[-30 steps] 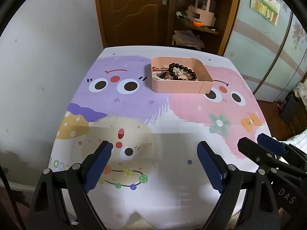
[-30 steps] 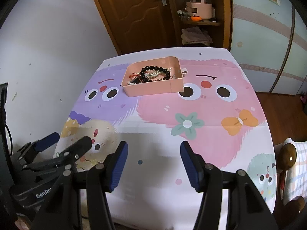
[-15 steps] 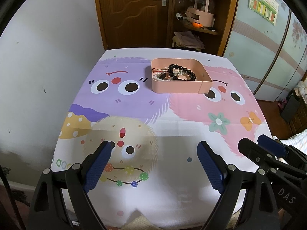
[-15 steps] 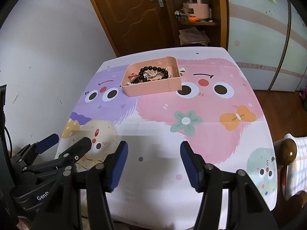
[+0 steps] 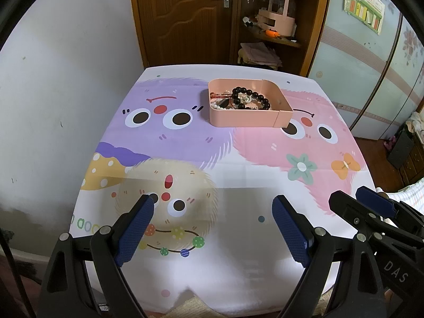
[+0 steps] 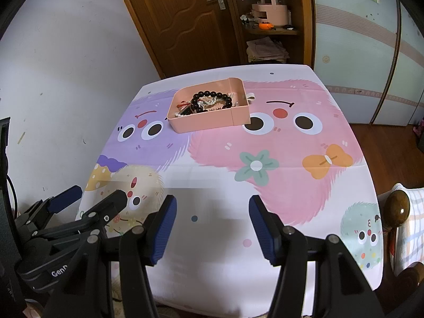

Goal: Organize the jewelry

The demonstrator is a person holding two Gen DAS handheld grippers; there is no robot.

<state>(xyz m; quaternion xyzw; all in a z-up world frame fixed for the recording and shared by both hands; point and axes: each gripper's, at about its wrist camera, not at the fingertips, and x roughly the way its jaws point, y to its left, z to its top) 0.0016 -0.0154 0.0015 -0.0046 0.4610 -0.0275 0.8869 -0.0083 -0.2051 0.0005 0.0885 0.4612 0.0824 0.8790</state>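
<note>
Home bedroom; wooden door (image 5: 182, 18); cluttered shelf (image 5: 273, 37); cartoon tablecloth (image 5: 185, 137); sliding wardrobe (image 6: 357, 53).

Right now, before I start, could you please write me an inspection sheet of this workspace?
Surface: table under a cartoon monster cloth, flat.
Job's things: pink tray at the far middle, holding a black bead bracelet, pearls and a red cord, tangled together.
Clutter: nothing seen on the cloth besides the tray.
Grippers: left gripper and right gripper open, empty, over the near edge, far from the tray.
Cables: a dark cable at the left edge of the right wrist view, off the table.
Surroundings: white wall left, wooden door and shelf with a pink organizer behind, wardrobe right.
</note>
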